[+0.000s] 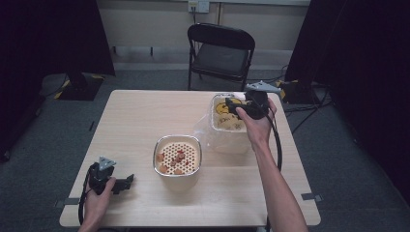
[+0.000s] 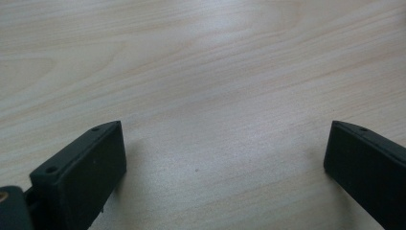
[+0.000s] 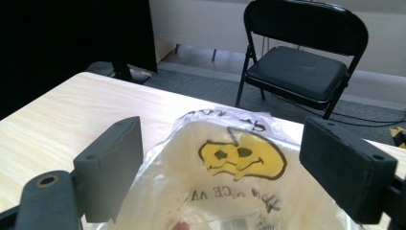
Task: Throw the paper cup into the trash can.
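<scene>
- Two tools are at work on one pale wooden counter (image 1: 145, 116), each held in one of the person's hands.
- Nearest, at about 7 o'clock on the counter, the left tool (image 1: 126, 182) lies low on the wood in the left hand (image 1: 96, 203), its cable looping back toward the edge. In the left gripper view its two black jaws stand spread wide with nothing but bare wood grain (image 2: 201, 72) between them.
- Just past it, near the middle of the counter toward 6 o'clock, sits a metal-rimmed container (image 1: 177, 157) with a cream perforated insert; small reddish-orange pieces (image 1: 173, 162) lie scattered on the holes. It stands well apart from the left tool.
- Farther on, at about 2 o'clock, a clear plastic bag (image 1: 226, 126) with a yellow smiley face (image 3: 242, 158) printed on it lines a pale tub, its rim folded out over the sides. The bag's loose plastic reaches down toward the perforated container, at its 2 o'clock.
- The right tool (image 1: 233, 106) hovers over the far rim of the bag, gripped by the right hand (image 1: 258, 128), the forearm reaching in from 5 o'clock. In the right gripper view its jaws are spread wide, one on either side of the bag's mouth, and pinch nothing; the plastic lies below and beyond them.
- Beyond the counter at 12 o'clock stands a black folding chair (image 1: 220, 53) on grey carpet, with dark curtains to either side.
</scene>
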